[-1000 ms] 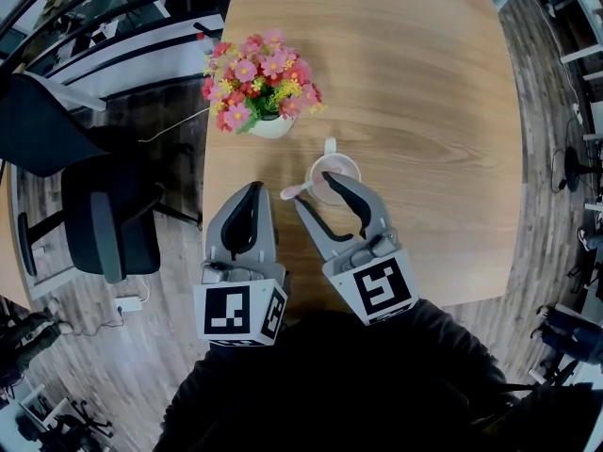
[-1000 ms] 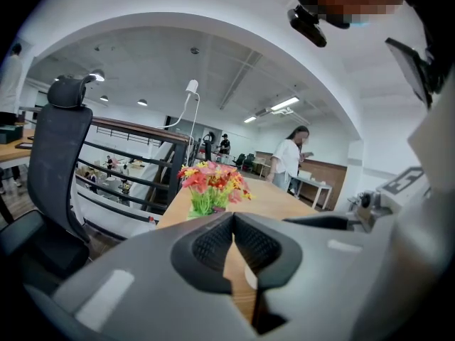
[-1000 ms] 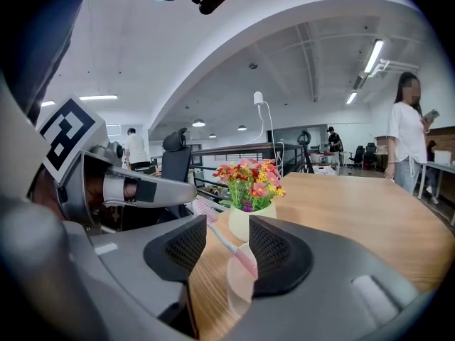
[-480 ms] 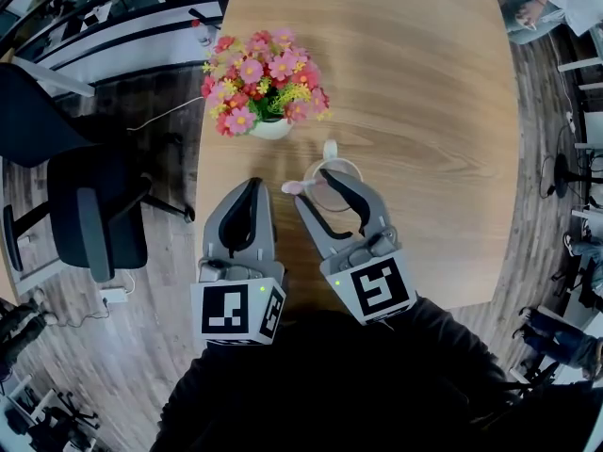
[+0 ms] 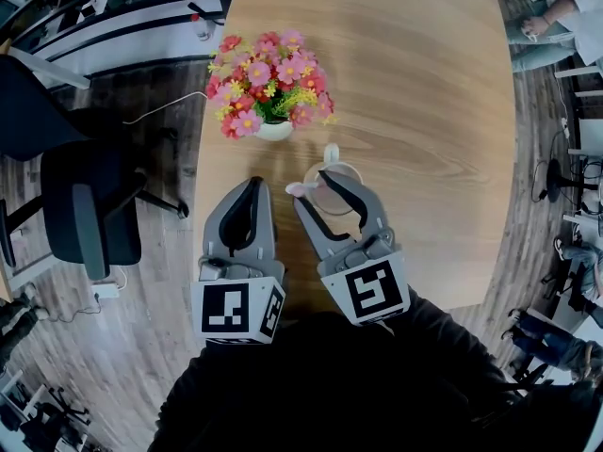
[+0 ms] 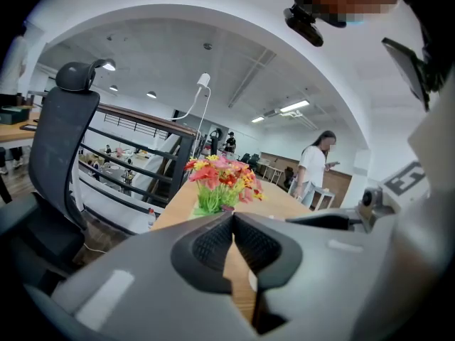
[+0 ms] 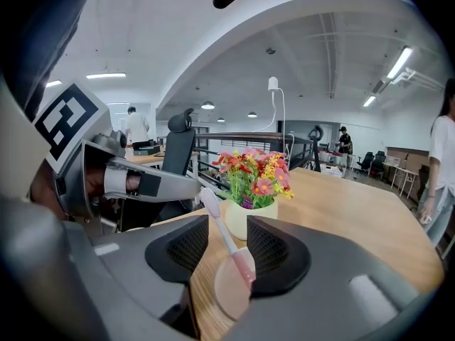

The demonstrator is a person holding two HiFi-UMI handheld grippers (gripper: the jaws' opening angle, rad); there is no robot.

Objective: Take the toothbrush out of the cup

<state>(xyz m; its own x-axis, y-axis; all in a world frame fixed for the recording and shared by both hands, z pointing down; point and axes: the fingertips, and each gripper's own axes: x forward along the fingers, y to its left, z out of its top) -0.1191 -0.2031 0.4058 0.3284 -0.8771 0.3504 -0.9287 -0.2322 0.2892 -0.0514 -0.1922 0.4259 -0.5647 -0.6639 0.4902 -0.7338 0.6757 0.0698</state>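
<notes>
Straddling toothbrush (image 7: 227, 240), right gripper (image 7: 227, 221) jaws spread, just narrowed; left gripper (image 6: 233, 216) jaws together; cup (image 5: 317, 174) half-hidden.

A light wooden table (image 5: 424, 83) fills the middle of the head view. On it, at 11 o'clock from the centre, a white pot (image 5: 274, 131) stands with pink, red and yellow flowers (image 5: 273, 78), near the table's left edge. On the wooden floor (image 5: 141, 365), a dark office chair (image 5: 85, 224) stands at 9 o'clock. A white power strip (image 5: 104, 290) lies at 8 o'clock. A person (image 5: 551, 26) is partly in view at 2 o'clock.
</notes>
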